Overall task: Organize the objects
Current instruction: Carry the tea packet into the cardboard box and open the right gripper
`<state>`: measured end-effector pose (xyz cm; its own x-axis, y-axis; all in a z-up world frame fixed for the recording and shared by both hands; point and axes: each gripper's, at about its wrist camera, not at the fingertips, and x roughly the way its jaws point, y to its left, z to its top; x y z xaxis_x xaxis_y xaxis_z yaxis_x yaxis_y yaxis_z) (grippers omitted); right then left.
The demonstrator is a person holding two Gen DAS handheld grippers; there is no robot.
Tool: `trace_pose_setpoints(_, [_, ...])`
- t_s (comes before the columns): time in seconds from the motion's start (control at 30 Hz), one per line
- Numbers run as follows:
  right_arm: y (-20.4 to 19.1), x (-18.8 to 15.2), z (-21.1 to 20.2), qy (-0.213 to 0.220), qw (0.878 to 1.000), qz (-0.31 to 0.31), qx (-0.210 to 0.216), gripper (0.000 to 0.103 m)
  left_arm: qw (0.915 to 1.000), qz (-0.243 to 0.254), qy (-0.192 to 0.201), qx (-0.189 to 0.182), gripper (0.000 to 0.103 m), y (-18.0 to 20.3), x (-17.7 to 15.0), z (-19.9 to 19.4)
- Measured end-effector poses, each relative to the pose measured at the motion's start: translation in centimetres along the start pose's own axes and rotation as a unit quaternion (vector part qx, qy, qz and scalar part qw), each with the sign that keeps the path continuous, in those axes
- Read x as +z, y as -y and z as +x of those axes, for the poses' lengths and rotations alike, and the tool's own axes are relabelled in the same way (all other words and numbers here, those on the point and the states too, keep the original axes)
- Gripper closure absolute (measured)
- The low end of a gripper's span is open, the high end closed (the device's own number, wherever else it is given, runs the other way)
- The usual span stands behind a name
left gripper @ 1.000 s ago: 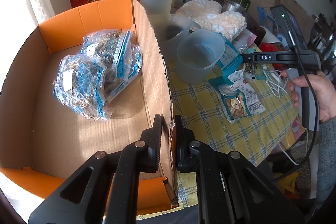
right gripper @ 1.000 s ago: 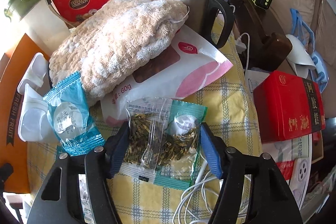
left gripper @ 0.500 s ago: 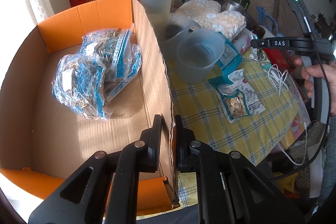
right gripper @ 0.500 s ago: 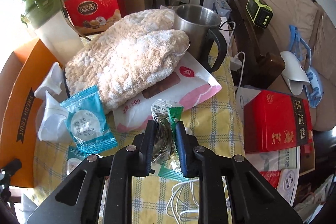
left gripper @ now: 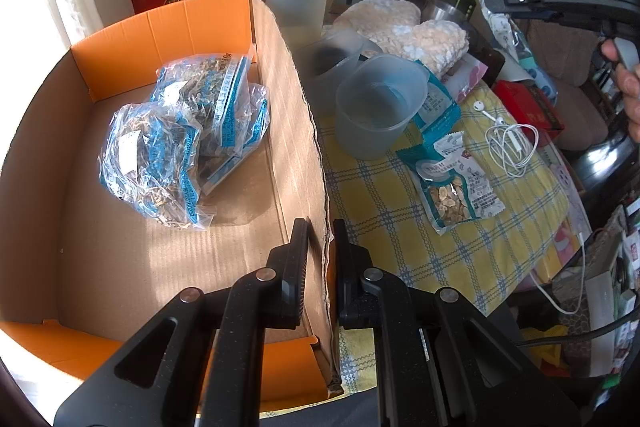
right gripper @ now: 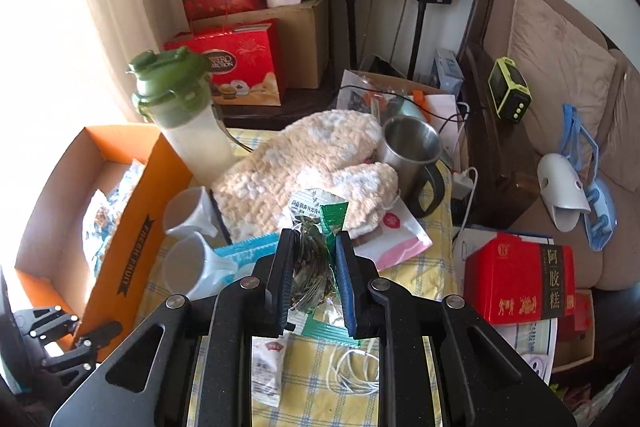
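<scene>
Meanwhile left tongs [left gripper: 321, 227] pinch the cardboard box [left gripper: 296, 131] wall edge, right tongs [right gripper: 313, 239] clamping a tea packet [right gripper: 316, 227] above the table

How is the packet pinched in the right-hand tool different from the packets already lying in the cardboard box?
The green-edged packet hangs in the air, squeezed between the right gripper's jaws; the blue-printed packets lie piled on the floor of the cardboard box. The held one is narrow and crumpled, while the boxed ones are puffy. All are clear plastic showing dried plant bits.
</scene>
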<state>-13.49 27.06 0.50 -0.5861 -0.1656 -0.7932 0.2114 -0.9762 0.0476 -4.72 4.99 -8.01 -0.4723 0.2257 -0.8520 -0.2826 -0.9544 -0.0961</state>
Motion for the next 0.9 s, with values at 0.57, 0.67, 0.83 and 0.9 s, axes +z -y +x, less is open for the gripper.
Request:
trace_pose_setpoints(0.57, [-13.3,4.8,-0.9,0.011,0.984,-0.102,0.144,0.083,1.0,-0.003,0.002,0.0,0.092,-0.1,-0.1,0.1])
trace_pose_setpoints(0.67, [-15.7,5.4,-0.6,0.003,0.977,-0.117,0.18,0.082,1.0,-0.002,0.002,0.001,0.092,-0.1,-0.2,0.1])
trace_pose_setpoints(0.83, [-19.3,5.5,-0.4,-0.014,0.965,-0.148,0.219,0.068,1.0,-0.002,0.002,0.001,0.092,-0.1,-0.2,0.2])
trace_pose_setpoints(0.9, [-20.4,5.4,-0.5,-0.014,0.961,-0.154,0.23,0.062,1.0,0.0,0.001,0.002,0.092,-0.1,-0.2,0.2])
